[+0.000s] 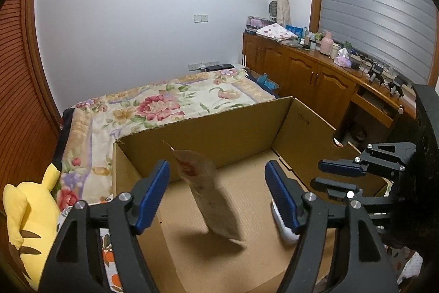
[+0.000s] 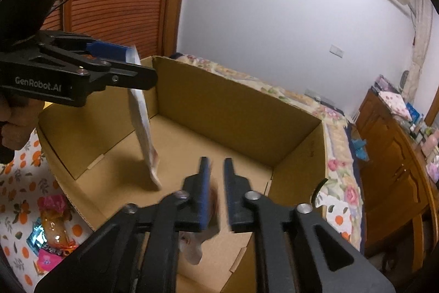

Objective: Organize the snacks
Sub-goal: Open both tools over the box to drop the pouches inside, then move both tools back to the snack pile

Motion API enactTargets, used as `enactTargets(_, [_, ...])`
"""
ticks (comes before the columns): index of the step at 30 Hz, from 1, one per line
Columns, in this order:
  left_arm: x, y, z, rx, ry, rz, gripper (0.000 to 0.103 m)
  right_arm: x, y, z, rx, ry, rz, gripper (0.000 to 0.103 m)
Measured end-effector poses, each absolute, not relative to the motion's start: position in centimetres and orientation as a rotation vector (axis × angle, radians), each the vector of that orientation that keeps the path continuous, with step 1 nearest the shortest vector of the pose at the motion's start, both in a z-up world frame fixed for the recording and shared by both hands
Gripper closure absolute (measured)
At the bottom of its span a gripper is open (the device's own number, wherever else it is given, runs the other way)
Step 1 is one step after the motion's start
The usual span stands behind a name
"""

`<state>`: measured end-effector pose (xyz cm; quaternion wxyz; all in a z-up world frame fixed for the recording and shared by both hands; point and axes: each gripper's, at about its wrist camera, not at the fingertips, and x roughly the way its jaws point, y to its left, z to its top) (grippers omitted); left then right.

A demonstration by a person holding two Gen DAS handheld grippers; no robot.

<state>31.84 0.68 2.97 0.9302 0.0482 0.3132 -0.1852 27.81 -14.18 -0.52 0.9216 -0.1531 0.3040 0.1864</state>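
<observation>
Two handheld grippers hang over an open cardboard box [image 1: 225, 128] that sits on a bed with a floral quilt [image 1: 164, 100].

The left gripper [image 1: 216, 194] has its jaws spread wide, pads touching nothing. Between and below them a long tan snack packet [image 1: 208, 197], motion-blurred, stands nearly upright with its lower end at the box floor, free of both pads. It is close to the box's left wall, with bare cardboard floor open all around it.

The right gripper [image 2: 216, 191] is over the near right part of the box. Its jaws stand narrowly apart, and a second blurred snack packet [image 2: 197, 243] hangs in and below the gap. Whether the pads press on it cannot be told.

Outside the left wall, more wrapped snacks [image 2: 55, 232] lie on an orange-print cloth [image 2: 16, 183]. A yellow plush toy [image 1: 24, 213] sits beside the box.
</observation>
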Motion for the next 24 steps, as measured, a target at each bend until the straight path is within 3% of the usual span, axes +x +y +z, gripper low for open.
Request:
enactTargets(6, [30.9, 1.2, 3.4, 0.105, 0.631, -0.354, 0.027, 26.8, -14.0, -0.1, -0.301, 0.619, 0.386, 0.076])
enactTargets(24, [26.0, 2.4, 6.6, 0.122, 0.564, -0.343, 0.025, 20.9, -15.5, 3.1, -0.241, 0.563, 0.397, 0.068])
